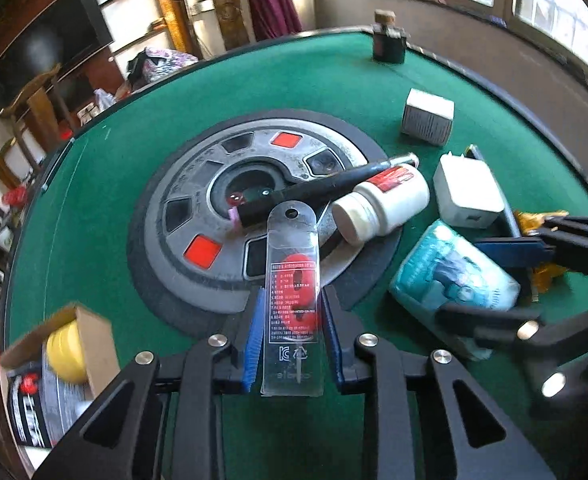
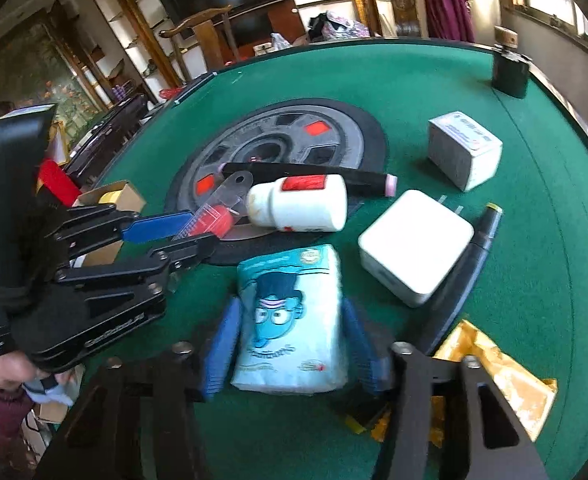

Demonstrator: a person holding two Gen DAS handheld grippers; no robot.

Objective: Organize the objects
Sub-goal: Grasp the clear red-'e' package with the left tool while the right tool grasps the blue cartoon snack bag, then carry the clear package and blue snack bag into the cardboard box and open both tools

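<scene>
Early going: left gripper (image 1: 291,320) clamped on clear blister pack (image 1: 292,300) just ahead of cardboard box (image 1: 93,340) at its lower left, right gripper (image 2: 289,344) spread around tissue pack (image 2: 294,320), unpressed; white bottle (image 1: 386,204), charger (image 1: 468,192), pen (image 1: 326,188) beyond, unsorted.

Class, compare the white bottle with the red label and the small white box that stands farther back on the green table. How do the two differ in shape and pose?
The white bottle is round-bodied with a cap; the small white box is a squarish block. The bottle lies on its side, partly on the grey disc; the box rests flat on the green table, apart from the pile. The bottle touches the black pen; the box touches nothing. Both are mainly white.
</scene>
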